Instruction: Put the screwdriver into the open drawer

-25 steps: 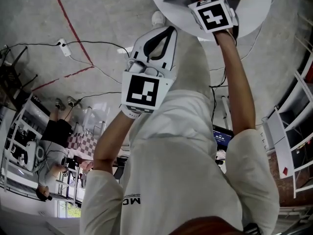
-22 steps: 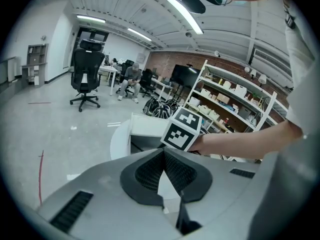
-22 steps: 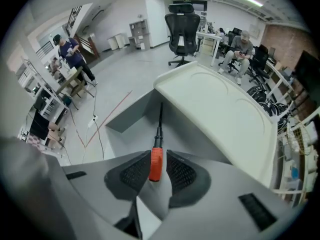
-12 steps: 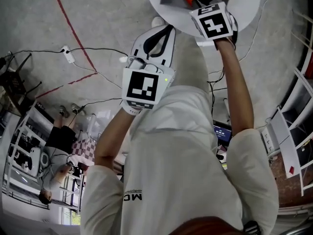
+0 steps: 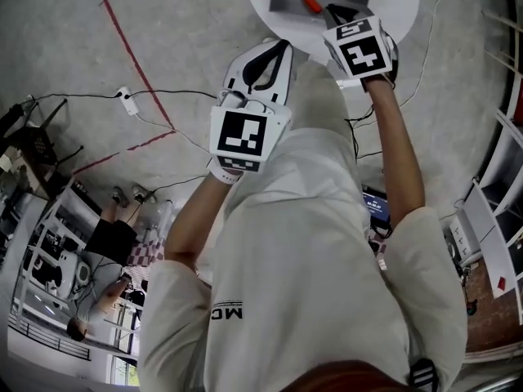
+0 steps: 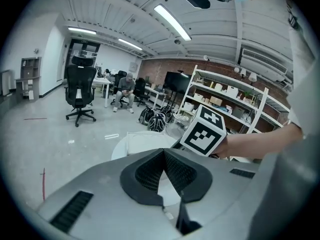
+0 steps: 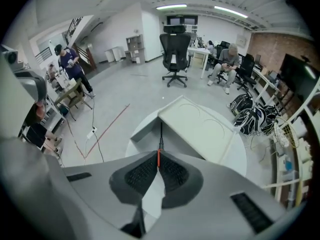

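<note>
The round white desk carries a white cabinet. Its open drawer sticks out at the side nearer to the person, so it can be reached from above without any other move. The right hand-held gripper is stretched forward over the edge of the desk, and its jaws are closed together on the red handle of the screwdriver. The grip seems to be at the back end of the handle, which I think leaves the rest of the tool free to go into the drawer first. The screwdriver is in the air above the drawer, or perhaps already a little inside it; how high it is I cannot tell. Its long axis continues the line of the right jaws: the dark shaft points away from the person, along the length of the drawer, and the handle is on the near side. In this direction it should fit lying flat in the drawer, and what remains, in my judgement, is to lower it and open the jaws. The left hand-held gripper is held back, near the body and just before the edge of the desk, well out of the way. Its jaws meet at the tips and nothing is between them.
</note>
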`<state>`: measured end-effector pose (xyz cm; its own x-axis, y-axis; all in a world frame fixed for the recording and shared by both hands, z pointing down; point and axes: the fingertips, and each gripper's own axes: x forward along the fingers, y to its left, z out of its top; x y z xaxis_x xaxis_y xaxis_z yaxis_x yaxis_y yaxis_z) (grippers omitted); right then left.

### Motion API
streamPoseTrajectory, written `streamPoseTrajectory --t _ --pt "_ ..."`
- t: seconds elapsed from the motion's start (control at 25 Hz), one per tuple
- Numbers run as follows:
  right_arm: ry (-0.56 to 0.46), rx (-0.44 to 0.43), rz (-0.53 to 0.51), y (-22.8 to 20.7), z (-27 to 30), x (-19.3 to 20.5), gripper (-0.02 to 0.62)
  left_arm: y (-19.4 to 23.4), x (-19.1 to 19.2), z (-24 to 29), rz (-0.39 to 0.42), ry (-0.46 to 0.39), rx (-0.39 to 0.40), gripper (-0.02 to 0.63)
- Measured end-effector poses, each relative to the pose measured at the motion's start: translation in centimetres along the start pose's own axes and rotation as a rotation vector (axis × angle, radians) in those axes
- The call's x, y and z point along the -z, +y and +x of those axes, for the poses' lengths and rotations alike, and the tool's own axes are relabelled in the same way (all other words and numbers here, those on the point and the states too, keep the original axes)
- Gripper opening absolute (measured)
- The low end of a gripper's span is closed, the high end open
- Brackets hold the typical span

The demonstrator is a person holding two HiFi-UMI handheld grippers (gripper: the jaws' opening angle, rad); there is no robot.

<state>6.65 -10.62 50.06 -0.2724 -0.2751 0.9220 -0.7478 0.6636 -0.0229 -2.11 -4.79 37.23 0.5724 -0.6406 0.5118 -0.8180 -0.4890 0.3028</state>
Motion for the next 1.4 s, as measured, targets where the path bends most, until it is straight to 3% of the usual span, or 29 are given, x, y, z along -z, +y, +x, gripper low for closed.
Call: streamPoseTrajectory --t 0.52,0.88,1.2,1.4 --pt "-0.150 0.061 0.010 1.6 -9.5 -2.0 0.075 -1.1 -3.8 -3.5 0.040 -0.081 0.007 0.009" --pt "-0.310 0.156 0.036 2.2 -16.1 -3.2 0.075 -1.3 -7.3 -5.9 0.077 -0.161 0.007 0.009" --pt "-0.576 0.189 0.100 2.8 -22.3 -4.6 0.077 -1.6 -8.5 -7.4 0.064 -0.196 0.010 0.009" --pt "-0.708 0.244 0.138 3.3 -26.5 -3.5 0.077 -2.1 -9.2 -8.6 0.081 -0.213 0.010 0.009"
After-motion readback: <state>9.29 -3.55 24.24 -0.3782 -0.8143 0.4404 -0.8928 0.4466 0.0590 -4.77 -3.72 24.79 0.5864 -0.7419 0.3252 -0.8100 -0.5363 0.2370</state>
